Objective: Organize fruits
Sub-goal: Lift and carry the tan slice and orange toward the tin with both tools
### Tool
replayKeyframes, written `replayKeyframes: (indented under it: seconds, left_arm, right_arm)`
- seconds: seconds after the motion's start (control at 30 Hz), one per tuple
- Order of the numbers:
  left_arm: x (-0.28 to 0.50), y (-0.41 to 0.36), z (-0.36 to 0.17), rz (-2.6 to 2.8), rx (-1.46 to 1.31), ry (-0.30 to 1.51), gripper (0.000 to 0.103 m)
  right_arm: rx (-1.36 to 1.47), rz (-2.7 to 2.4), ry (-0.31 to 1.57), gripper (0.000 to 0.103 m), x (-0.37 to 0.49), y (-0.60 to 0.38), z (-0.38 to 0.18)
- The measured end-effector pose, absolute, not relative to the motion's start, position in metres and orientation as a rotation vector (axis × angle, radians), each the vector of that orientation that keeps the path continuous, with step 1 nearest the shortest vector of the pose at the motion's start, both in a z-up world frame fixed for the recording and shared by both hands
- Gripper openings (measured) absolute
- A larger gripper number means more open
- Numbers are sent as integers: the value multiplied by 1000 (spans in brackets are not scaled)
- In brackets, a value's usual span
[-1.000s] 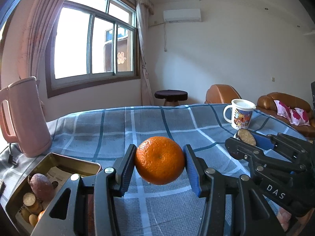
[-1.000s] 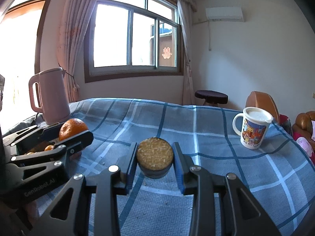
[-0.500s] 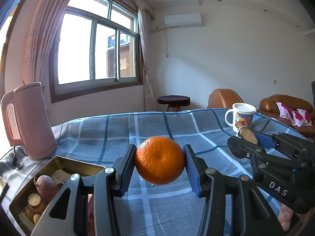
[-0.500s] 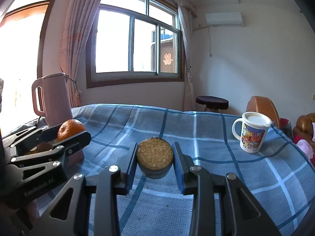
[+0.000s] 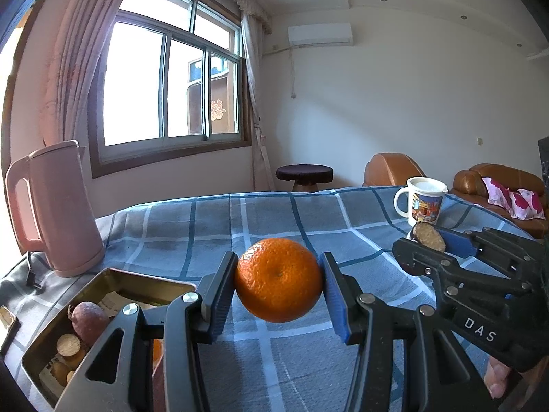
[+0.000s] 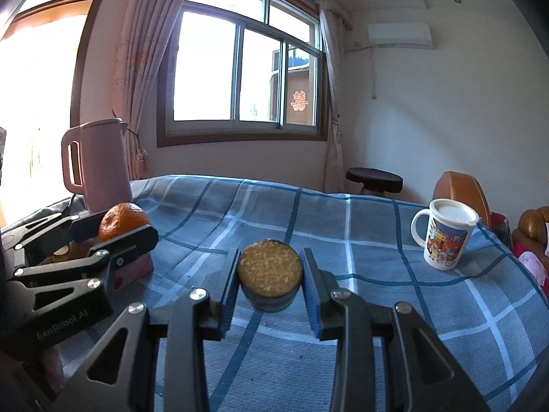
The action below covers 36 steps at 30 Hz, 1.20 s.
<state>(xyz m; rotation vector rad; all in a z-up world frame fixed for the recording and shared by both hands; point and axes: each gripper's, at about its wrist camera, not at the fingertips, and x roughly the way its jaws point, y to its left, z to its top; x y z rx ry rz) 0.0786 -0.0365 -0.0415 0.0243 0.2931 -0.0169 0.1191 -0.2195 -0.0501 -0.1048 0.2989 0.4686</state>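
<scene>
Plaid cloth (image 5: 274, 226), glossy round orange (image 5: 278, 279), grainy-topped disc (image 6: 270, 267)

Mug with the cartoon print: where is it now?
The mug stands on the checked tablecloth at the far right in both views, beyond the right gripper, near the brown sofa.

Tablecloth (image 5: 212, 230): blue-grey plaid, covers the table surface.
Kettle (image 5: 55, 206): pink, handled, lid on, upright at the left side of the tablecloth, near the window.
Mug (image 6: 446, 238): white, cartoon print, lid on, upright at the right side of the tablecloth.
Window (image 5: 168, 86): sliding panes, brown frame; pink curtain (image 5: 73, 61) at its left side.
Air conditioner (image 5: 319, 34): white, wall-mounted, near the ceiling.
Stool (image 5: 304, 175): round, dark top, behind the table.
Sofa (image 5: 494, 180): brown leather, floral cushion on the seat.
</scene>
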Motion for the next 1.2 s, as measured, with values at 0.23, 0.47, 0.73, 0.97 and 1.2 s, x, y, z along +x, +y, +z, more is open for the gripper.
replayKeyframes:
  seconds: [0.23, 0.47, 0.73, 0.97, 1.2]
  left_arm:
    - [72, -25, -42, -16, 12, 302, 50]
    - [64, -14, -43, -3, 5, 303, 50]
    - [54, 6, -43, 20, -16, 305, 50]
    - [47, 20, -44, 39, -32, 308, 50]
    - [40, 33, -42, 57, -48, 309, 50]
  right_arm:
    - [-116, 496, 302, 37, 115, -208, -51]
    - [-132, 524, 300, 37, 108, -194, -51]
    - [-151, 552, 298, 37, 102, -181, -50]
    - [-171, 579, 290, 37, 95, -168, -46]
    - [-190, 612, 289, 37, 88, -153, -42]
